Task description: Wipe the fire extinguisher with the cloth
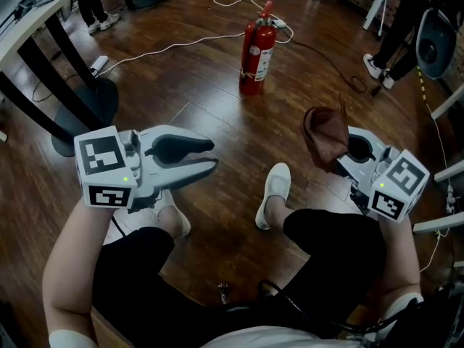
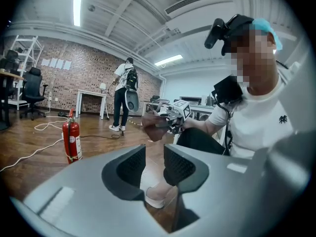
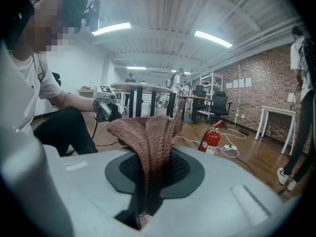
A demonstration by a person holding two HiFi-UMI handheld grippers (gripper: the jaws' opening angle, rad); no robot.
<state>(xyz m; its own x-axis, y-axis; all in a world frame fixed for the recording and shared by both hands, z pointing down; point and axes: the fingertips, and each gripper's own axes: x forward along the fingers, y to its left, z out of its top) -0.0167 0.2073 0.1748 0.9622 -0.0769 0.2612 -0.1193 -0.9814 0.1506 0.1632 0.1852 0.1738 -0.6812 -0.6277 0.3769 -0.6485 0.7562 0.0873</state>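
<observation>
Nothing here can be read, no word or number. The extinguisher [image 1: 257, 55], on the floor at twelve o'clock, has a pale label [image 2: 77, 145], but its print is too small to make out. The left claw [image 1: 214, 155] at eight o'clock and the right claw [image 1: 339, 154] at four o'clock each carry a cube with black-and-white square patterns, no letters. The sheets [image 2: 57, 63] on the brick wall are too far off. The emblem [image 2: 283, 119] on the person's white shirt is illegible.
</observation>
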